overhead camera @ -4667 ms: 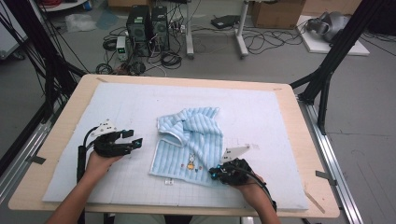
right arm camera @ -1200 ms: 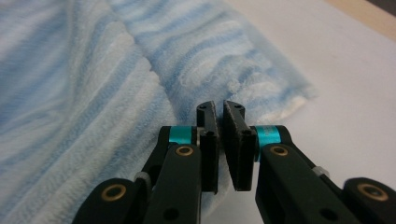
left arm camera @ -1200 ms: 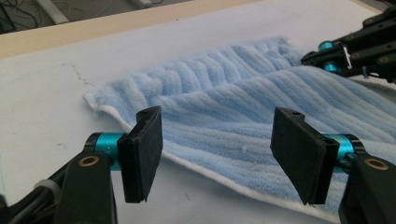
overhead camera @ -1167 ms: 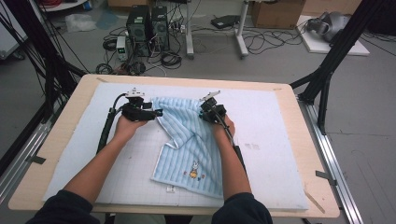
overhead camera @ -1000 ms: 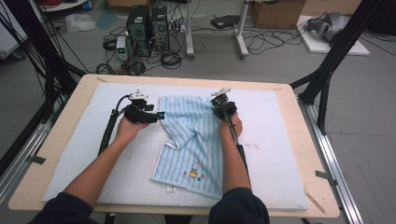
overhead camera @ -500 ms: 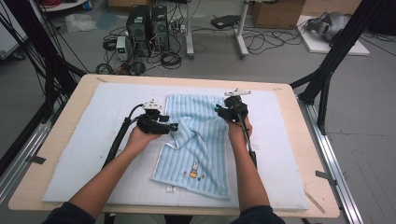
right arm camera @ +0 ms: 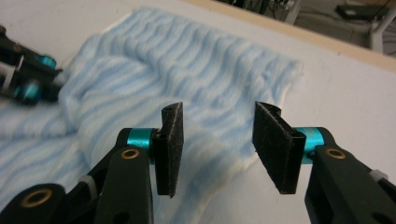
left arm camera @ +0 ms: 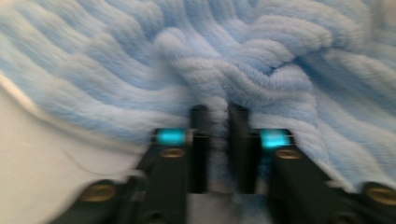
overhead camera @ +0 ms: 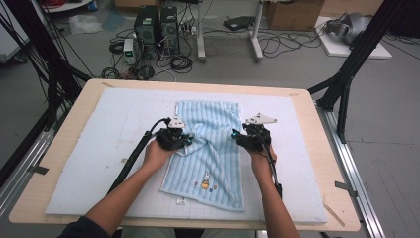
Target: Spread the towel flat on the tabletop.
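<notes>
The left claw, just clamped on a towel fold at nine o'clock, could drag wrinkles while the right claw hovers half-open, empty.

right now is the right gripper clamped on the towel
No, in the right gripper view the right gripper has its pads apart, with the blue striped towel lying beyond them, unpinched.

Your towel, light blue with white stripes and a small bunny print toward 6 o'clock, lies mostly flat mid-table, bunched into a fold at 9 o'clock.
</notes>
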